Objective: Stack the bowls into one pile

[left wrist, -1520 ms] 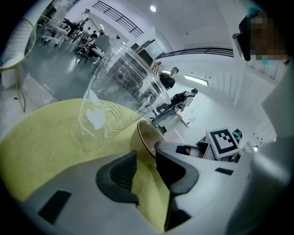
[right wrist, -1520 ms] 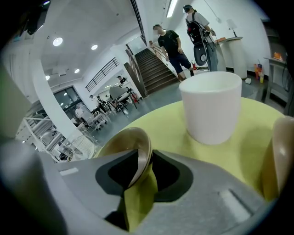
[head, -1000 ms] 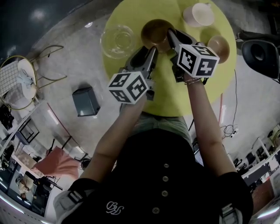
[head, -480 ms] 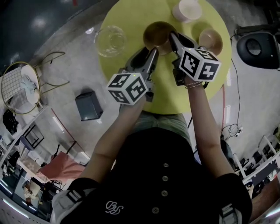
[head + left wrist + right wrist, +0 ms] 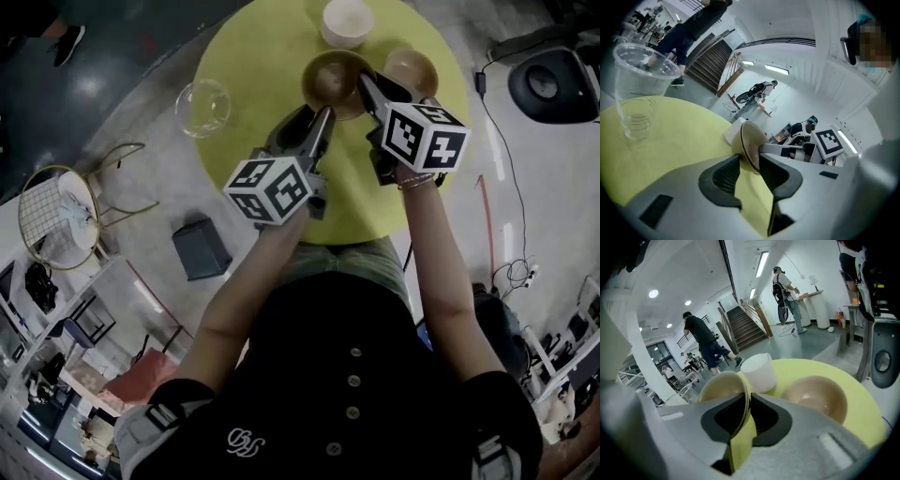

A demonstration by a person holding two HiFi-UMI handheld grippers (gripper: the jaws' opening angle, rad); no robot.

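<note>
Rim pinches from left gripper (image 5: 317,120) and right gripper (image 5: 367,92), both clamped on opposite edges of brown bowl (image 5: 336,80), held over yellow table (image 5: 253,56). On the right, just eased slightly wider, rim between the jaws. Risks slipping and tipping on that side if loosened further. Just beyond, tan bowl (image 5: 410,70), likely the target; could clip its rim through a crooked descent. Farther off, white bowl (image 5: 346,21), untouched.

Even, bright indoor light from ceiling strips (image 5: 761,263); strong fisheye warping, dark corners, close foreground soft.
</note>
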